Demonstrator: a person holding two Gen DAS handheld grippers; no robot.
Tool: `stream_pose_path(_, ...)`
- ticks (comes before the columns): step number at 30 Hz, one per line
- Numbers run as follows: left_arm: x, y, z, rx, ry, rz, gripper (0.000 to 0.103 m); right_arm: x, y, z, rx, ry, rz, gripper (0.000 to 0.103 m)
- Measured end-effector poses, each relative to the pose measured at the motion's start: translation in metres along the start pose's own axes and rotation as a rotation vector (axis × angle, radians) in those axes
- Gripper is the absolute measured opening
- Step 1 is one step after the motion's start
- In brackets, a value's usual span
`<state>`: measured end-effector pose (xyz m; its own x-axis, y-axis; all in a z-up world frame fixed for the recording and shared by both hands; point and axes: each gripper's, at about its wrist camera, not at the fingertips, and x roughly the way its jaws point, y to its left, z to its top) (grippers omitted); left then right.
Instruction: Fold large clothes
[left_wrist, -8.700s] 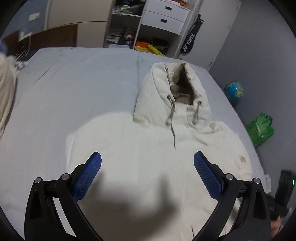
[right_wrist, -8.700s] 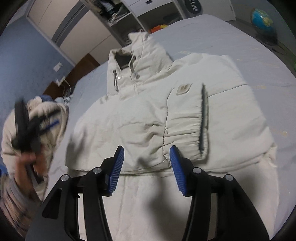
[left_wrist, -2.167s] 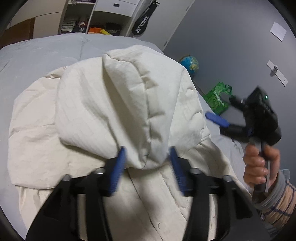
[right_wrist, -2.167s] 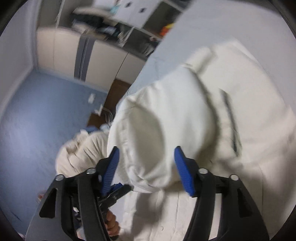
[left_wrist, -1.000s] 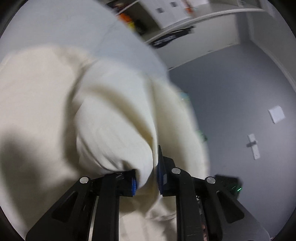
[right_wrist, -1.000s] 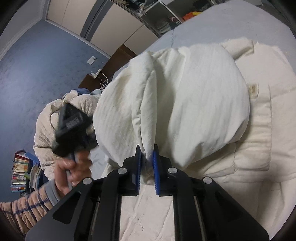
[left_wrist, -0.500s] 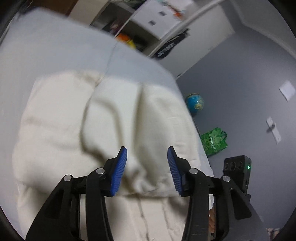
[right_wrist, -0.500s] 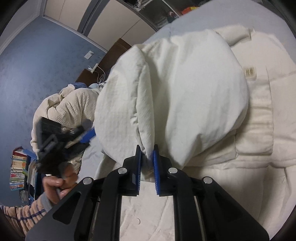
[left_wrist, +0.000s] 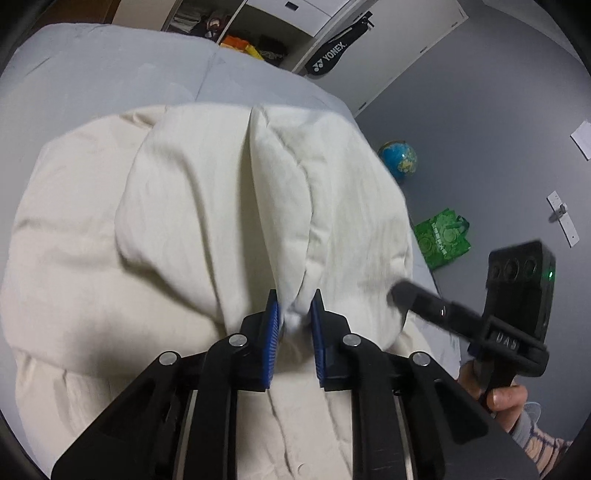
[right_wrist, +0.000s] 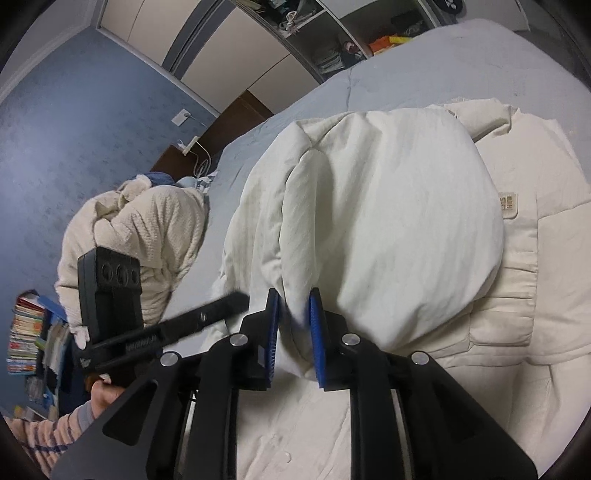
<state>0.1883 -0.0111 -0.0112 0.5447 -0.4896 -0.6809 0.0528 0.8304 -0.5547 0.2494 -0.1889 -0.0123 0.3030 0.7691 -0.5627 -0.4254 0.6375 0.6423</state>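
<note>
so the left gripper (left_wrist: 294, 325) just let go and re-pinched the hood (left_wrist: 229, 206) edge at 6 o'clock, right gripper (right_wrist: 293, 325) loosening but hood's between its pads, jacket (right_wrist: 535, 258) folded on the bed (left_wrist: 110, 70) toward 12, fold nearly set.

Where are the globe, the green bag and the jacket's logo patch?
globe (left_wrist: 399, 159), left wrist view, blue sphere.
green bag (left_wrist: 441, 238), left wrist view, printed front.
logo patch (right_wrist: 508, 204), right wrist view, patch centre.

Left wrist view close over the jacket (left_wrist: 207, 206), tilted down, right wrist view likewise, sharing the bed (right_wrist: 443, 62)
</note>
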Motion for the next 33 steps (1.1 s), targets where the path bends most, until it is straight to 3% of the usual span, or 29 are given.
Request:
stream_pose_path(4, 0.016, 0.01, -0.012, -0.007, 0.045, 0.025, 0.016, 0.023, -0.009, -0.024, -0.029, 0.051, -0.123, 0.014)
stream_pose_path(13, 0.052, 0.026, -0.026, -0.01, 0.059, 0.086, 0.017, 0.05, -0.028, -0.047, -0.064, 0.061, -0.206, 0.011)
stream_pose_path(24, 0.048, 0.019, -0.025, -0.027, 0.047, 0.088, 0.018, 0.052, -0.026, -0.05, -0.072, 0.06, -0.205, 0.014)
stream_pose_path(26, 0.039, 0.015, -0.026, -0.026, 0.049, 0.061, 0.03, 0.047, -0.016, -0.049, -0.089, 0.063, -0.204, 0.018)
stream_pose_path(28, 0.029, 0.01, -0.03, -0.007, 0.059, 0.034, 0.057, 0.037, -0.008, -0.05, -0.111, 0.059, -0.193, 0.023)
stream_pose_path(29, 0.023, 0.007, -0.033, 0.008, 0.062, 0.042, 0.063, 0.03, -0.003, -0.051, -0.12, 0.055, -0.183, 0.028)
stream_pose_path(31, 0.008, 0.0, -0.04, 0.052, 0.058, 0.066, 0.067, 0.013, 0.001, -0.053, -0.125, 0.043, -0.167, 0.04)
stream_pose_path(33, -0.008, -0.001, -0.046, 0.069, 0.057, 0.071, 0.07, -0.006, 0.003, -0.057, -0.115, 0.024, -0.158, 0.044)
